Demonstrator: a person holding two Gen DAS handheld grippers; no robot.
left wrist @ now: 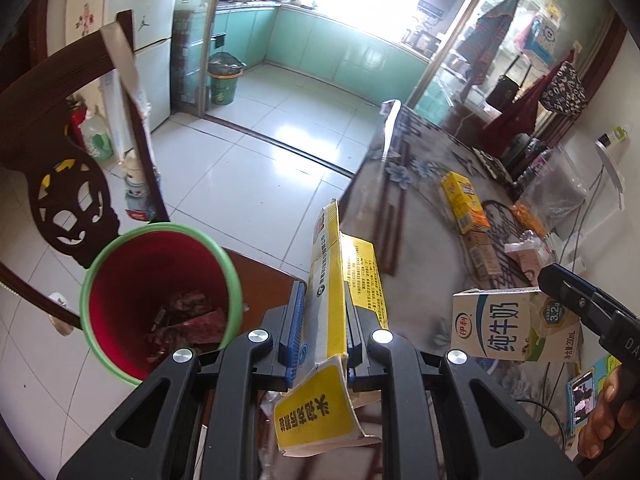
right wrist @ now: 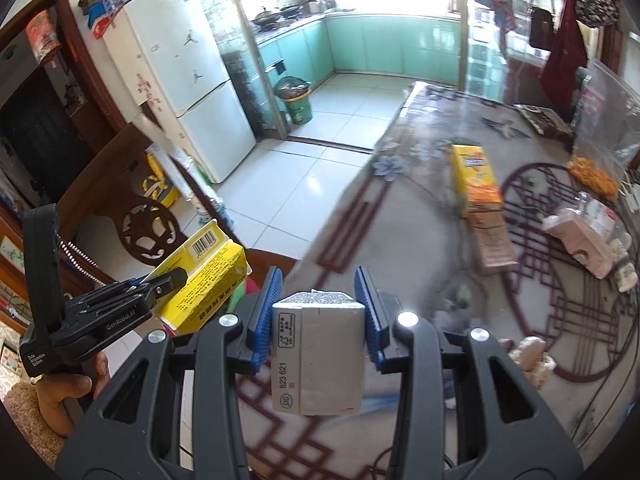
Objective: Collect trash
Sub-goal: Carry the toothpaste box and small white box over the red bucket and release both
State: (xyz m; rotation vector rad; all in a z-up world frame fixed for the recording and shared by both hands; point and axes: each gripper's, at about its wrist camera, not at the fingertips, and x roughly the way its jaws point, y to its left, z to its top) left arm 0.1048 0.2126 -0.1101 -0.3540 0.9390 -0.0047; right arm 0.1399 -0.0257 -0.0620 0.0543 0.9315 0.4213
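Note:
My left gripper [left wrist: 319, 316] is shut on a flattened yellow box [left wrist: 340, 280], which sticks out past the blue pads, just right of a red bin with a green rim [left wrist: 120, 240] that holds wrappers. From the right wrist view the same yellow box [right wrist: 208, 280] hangs in the left gripper [right wrist: 164, 284] at the left. My right gripper [right wrist: 319, 304] is shut on a small milk carton [right wrist: 318, 356], seen end on. In the left wrist view that milk carton [left wrist: 512, 326] shows at the right, clamped by the dark finger [left wrist: 576, 300]. A yellow juice box [right wrist: 474, 176] lies on the table.
The table [right wrist: 400, 184] has a patterned cloth, with a brown carton [right wrist: 492, 236], a pink carton [right wrist: 580, 244] and a bag of orange snacks [right wrist: 592, 176]. A carved wooden chair [left wrist: 64, 184] stands behind the bin. A fridge [right wrist: 188, 76] and a green kitchen bin [right wrist: 296, 100] lie beyond.

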